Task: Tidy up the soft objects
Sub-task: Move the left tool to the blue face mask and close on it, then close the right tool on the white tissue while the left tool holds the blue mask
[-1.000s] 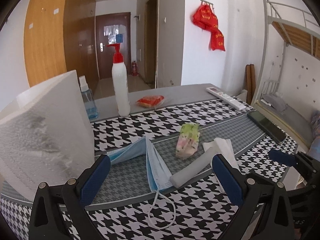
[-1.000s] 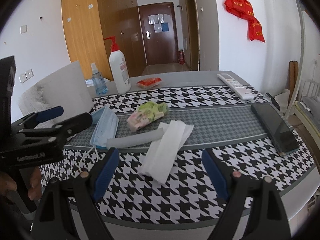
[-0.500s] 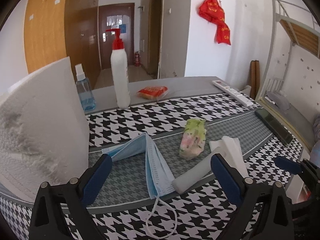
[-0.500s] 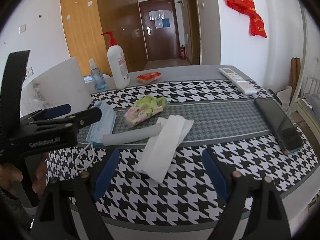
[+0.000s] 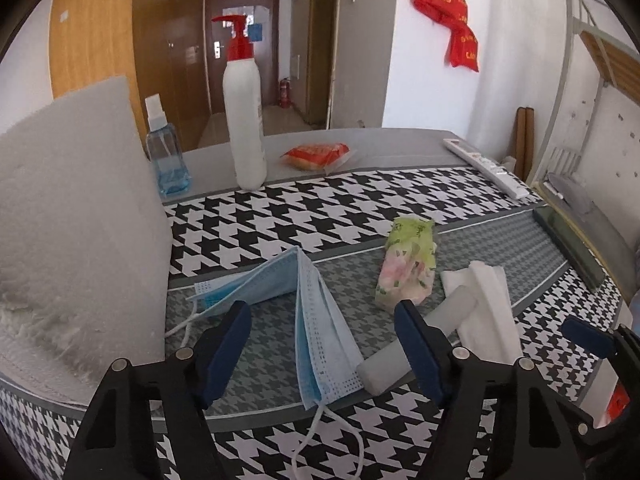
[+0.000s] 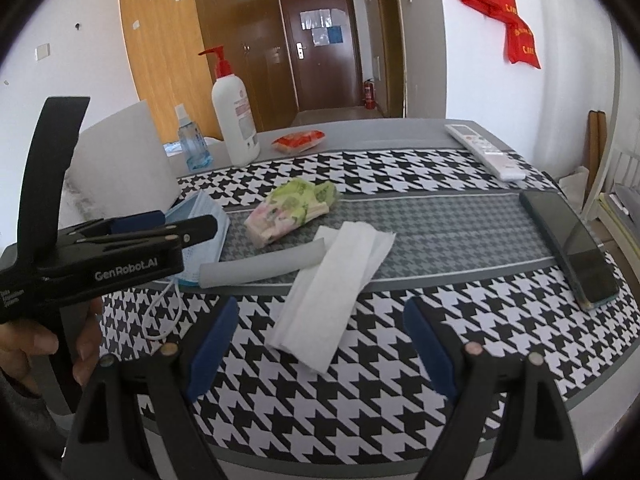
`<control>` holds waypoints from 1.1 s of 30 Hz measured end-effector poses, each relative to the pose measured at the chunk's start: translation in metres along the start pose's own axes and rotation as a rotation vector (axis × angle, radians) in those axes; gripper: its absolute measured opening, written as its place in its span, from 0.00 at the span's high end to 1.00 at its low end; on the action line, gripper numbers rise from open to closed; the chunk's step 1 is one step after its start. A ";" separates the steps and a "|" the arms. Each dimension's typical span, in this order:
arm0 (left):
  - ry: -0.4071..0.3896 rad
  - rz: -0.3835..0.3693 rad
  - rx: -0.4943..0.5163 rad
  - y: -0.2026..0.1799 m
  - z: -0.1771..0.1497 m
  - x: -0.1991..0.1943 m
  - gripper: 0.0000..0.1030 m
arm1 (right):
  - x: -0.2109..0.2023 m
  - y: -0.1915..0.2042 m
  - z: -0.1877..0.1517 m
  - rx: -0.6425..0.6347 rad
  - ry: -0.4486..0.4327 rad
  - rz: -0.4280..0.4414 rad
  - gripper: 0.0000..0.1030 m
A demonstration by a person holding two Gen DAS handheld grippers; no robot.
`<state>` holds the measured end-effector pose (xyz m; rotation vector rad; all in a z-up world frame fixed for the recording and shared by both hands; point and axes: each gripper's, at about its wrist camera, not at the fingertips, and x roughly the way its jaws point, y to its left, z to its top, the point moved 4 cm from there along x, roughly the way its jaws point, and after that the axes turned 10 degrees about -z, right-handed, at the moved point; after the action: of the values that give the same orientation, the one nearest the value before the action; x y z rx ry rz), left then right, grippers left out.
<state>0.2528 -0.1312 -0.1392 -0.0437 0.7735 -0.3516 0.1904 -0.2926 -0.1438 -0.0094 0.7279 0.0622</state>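
Blue face mask (image 5: 316, 320) is lying on the houndstooth surface (image 5: 360, 216), framed by the closing left tool (image 5: 322, 354), pads not pressing it. At three o'clock of it, the right tool (image 6: 320, 344) is being held released over a white tissue (image 6: 332, 292).

Left tool (image 5: 322, 350) closing over mask (image 5: 320, 320).

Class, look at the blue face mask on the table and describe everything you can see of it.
The face mask is a pale blue pleated surgical type of thin non-woven fabric, folded so its layers fan open. White elastic ear loops trail off its ends. It lies on the grey band of the houndstooth tablecloth, beside the white foam block, one corner against the end of the grey foam tube. The left claw is closing around it, pads not yet touching.
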 end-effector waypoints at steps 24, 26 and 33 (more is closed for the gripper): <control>0.137 -0.003 -0.041 0.015 -0.003 0.037 0.60 | 0.029 0.009 0.002 -0.026 0.095 -0.015 0.15; 0.136 -0.002 -0.034 0.014 -0.003 0.037 0.64 | 0.031 0.009 0.002 -0.028 0.100 -0.018 0.15; 0.132 -0.011 -0.016 0.010 -0.001 0.038 0.81 | 0.036 0.009 0.000 -0.036 0.125 -0.029 0.30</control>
<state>0.2801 -0.1347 -0.1677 -0.0402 0.9066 -0.3612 0.2165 -0.2818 -0.1673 -0.0585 0.8513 0.0475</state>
